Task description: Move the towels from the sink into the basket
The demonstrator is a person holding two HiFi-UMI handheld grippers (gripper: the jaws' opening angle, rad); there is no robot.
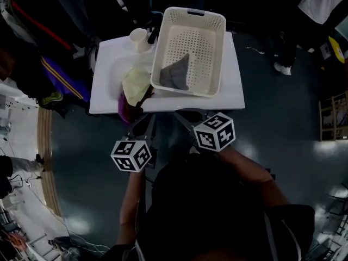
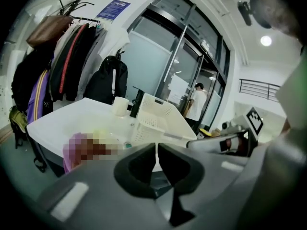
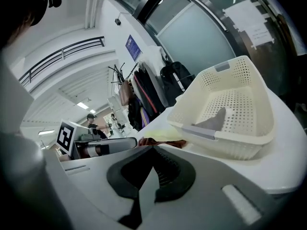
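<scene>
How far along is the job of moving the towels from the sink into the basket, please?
Done: one grey towel lies in the basket. In hand: nothing. The left gripper and the right gripper are both shut and empty, held short of the counter. Left: at least a yellow towel and a purple towel, both at the sink.

Nothing legible anywhere right now. A blue sign (image 2: 112, 9) high up in the left gripper view carries print too small to make out. Paper sheets (image 3: 252, 14) stuck on the glass panel (image 3: 206, 37), same story, just blur. The marker cubes (image 1: 215, 131) show black-and-white square patterns, no letters, no numbers
</scene>
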